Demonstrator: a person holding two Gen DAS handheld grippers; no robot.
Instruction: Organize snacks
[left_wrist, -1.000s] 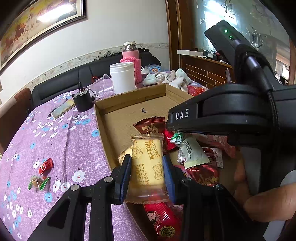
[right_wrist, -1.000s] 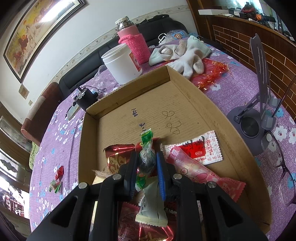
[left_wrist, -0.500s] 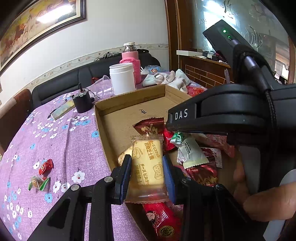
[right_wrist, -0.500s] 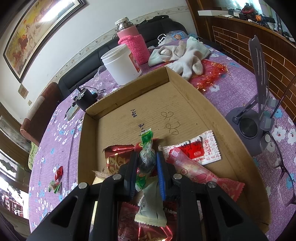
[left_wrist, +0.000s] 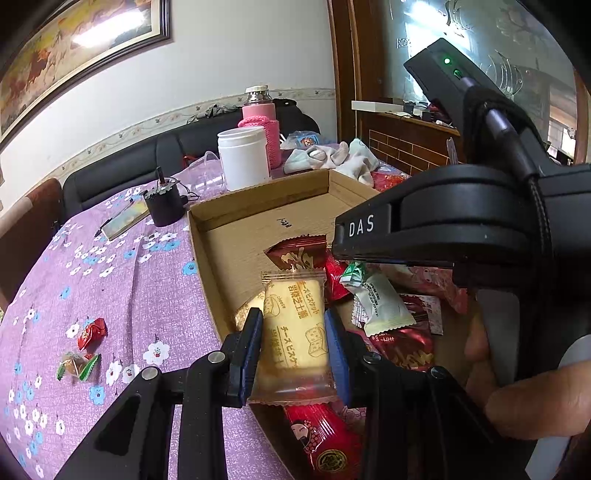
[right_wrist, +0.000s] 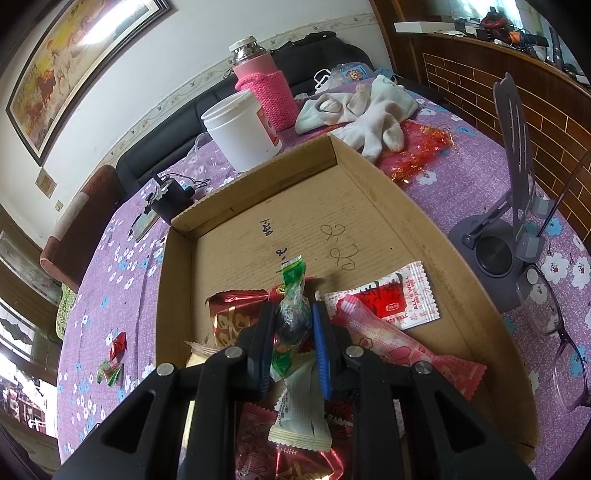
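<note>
Corrugated cardboard tray (right_wrist: 369, 192), crinkly wrapped snacks (right_wrist: 391, 301)

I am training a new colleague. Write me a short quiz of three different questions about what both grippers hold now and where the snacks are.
1. True or false: the left gripper is shut on a yellow cheese biscuit packet.
2. Multiple choice: what does the right gripper hold? A) a white sachet B) a green-wrapped candy C) a pink stick
3. Fill in: the two loose candies lie on the purple tablecloth, outside the cardboard ____.

Key
1. True; the fingers press both sides of the packet.
2. B.
3. box.
</note>
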